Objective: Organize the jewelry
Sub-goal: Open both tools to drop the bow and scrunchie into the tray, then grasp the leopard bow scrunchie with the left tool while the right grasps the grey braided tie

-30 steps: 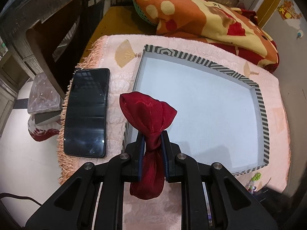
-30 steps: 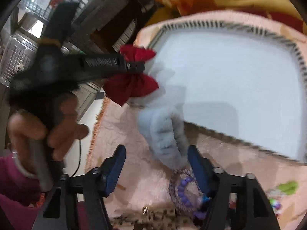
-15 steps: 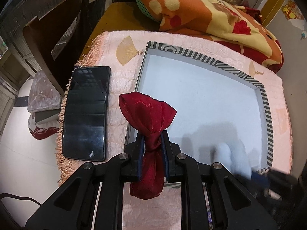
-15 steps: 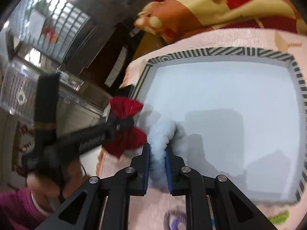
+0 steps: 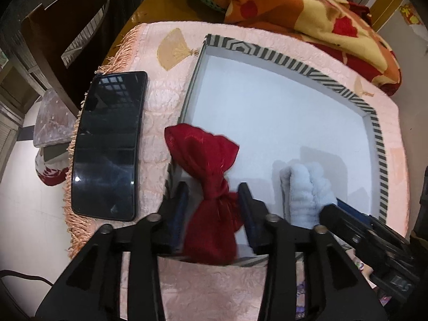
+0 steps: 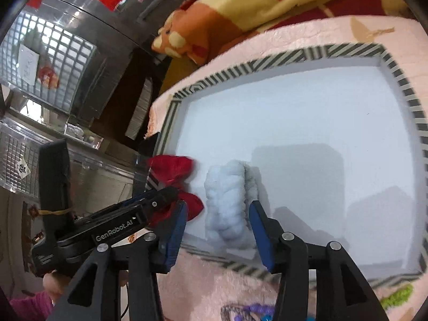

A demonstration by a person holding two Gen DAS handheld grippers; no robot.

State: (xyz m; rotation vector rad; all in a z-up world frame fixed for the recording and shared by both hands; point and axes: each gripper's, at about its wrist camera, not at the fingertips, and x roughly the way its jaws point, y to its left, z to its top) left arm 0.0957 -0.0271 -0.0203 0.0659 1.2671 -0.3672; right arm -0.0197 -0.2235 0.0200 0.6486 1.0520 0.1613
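Observation:
A dark red fabric bow (image 5: 208, 171) lies in the near left corner of a white box with a black-and-white striped rim (image 5: 294, 58). My left gripper (image 5: 214, 206) straddles the bow. Its jaws are opening, and the left pad stands clear of the fabric. Just to the right, a pale blue fluffy scrunchie (image 6: 227, 206) stands on the box floor between the blue pads of my right gripper (image 6: 218, 227). Those jaws are opening too, with a gap on both sides. In the left wrist view the scrunchie (image 5: 307, 190) sits in front of the right gripper's black fingers.
The box rests on a pink fringed cloth (image 5: 165, 40). A black phone (image 5: 107, 147) lies left of the box. An orange and yellow blanket (image 5: 294, 5) is piled behind it. A purple bead bracelet (image 6: 254, 310) and a green trinket (image 6: 396, 297) lie on the cloth near me.
The right gripper carried the scrunchie into the box beside the bow, then its jaws parted off it. The left jaws, shut on the bow's knot before, have spread apart.

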